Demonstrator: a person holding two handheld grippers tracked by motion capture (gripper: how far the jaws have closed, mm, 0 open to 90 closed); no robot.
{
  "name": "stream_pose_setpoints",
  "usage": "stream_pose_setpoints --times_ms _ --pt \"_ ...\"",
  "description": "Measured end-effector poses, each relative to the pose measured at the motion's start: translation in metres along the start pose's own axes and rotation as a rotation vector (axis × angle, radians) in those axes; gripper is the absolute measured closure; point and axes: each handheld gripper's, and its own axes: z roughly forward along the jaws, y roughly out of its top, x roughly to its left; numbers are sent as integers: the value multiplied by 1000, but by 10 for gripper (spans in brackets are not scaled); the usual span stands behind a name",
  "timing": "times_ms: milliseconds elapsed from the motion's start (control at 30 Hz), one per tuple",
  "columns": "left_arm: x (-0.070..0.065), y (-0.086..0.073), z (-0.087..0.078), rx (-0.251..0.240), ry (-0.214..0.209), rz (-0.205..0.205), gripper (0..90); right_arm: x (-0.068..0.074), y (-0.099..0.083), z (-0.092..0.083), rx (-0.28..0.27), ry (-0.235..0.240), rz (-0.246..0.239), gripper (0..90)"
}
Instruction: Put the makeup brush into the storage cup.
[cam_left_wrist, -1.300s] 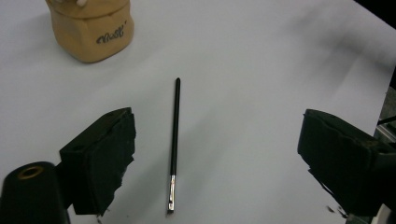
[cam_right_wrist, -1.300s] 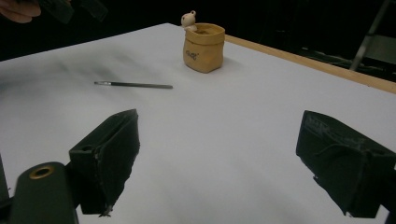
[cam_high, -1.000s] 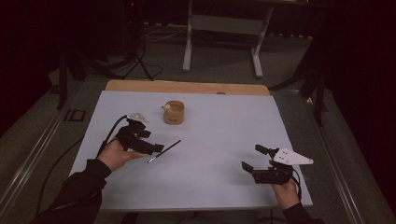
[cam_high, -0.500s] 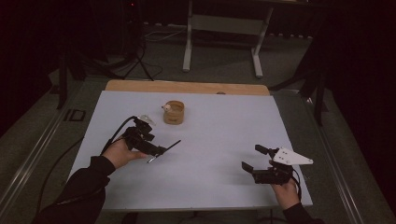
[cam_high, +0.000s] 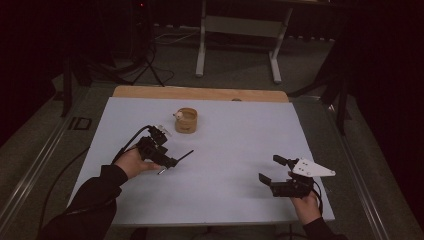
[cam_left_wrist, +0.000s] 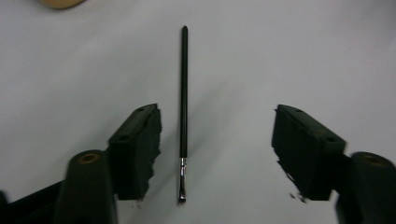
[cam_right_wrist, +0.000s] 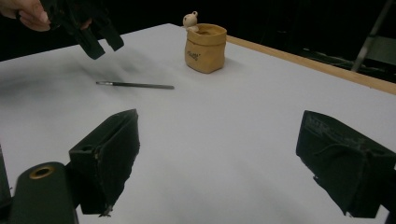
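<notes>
Item: left gripper (cam_high: 170, 162). I hold it low over the brush (cam_left_wrist: 183, 93), jaws pointing down at the white table (cam_high: 235, 145). The jaws have just been closing; they are half spread, with the thin black brush lying between them, nearer one pad, touched by neither. Judgement: I am about to pinch the brush, not yet gripping it.

Item: brush. It lies flat on the table, its metal collar and bristles toward my left hand (cam_high: 131, 162), its handle tip pointing away toward the centre of the table. In the right gripper view it lies just below the left gripper.

Item: paper bag pot (cam_high: 186, 120). Tan, upright, a small figure at its rim, farther up the table, apart from the brush.

Item: right gripper (cam_high: 272, 172). Jaws spread wide, empty, resting near the table's near right corner.

Change against the earlier picture: my left hand sits closer in over the brush and lower; brush, pot and right gripper lie as before.
</notes>
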Motion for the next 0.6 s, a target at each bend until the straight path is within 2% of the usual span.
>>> stream_pose_setpoints --times_ms 67,167,267,300,400,433,567,600 --pt "1 1 3 20 -6 22 388 0 0 0 1 1 0 131" --pt "1 1 4 26 -5 38 407 0 0 0 3 2 0 131" --pt "3 2 6 53 2 33 431 0 0 0 4 2 -2 132" --pt "4 2 7 69 7 19 453 0 0 0 3 3 -1 132" --pt "8 2 10 115 -15 -21 459 0 0 0 2 3 0 131" --pt "8 1 13 139 -7 -17 479 0 0 0 2 3 0 132" --pt "9 0 17 162 -11 -17 536 0 0 0 2 3 0 132" --pt "8 -1 18 170 1 -12 547 0 0 0 3 4 -1 132"
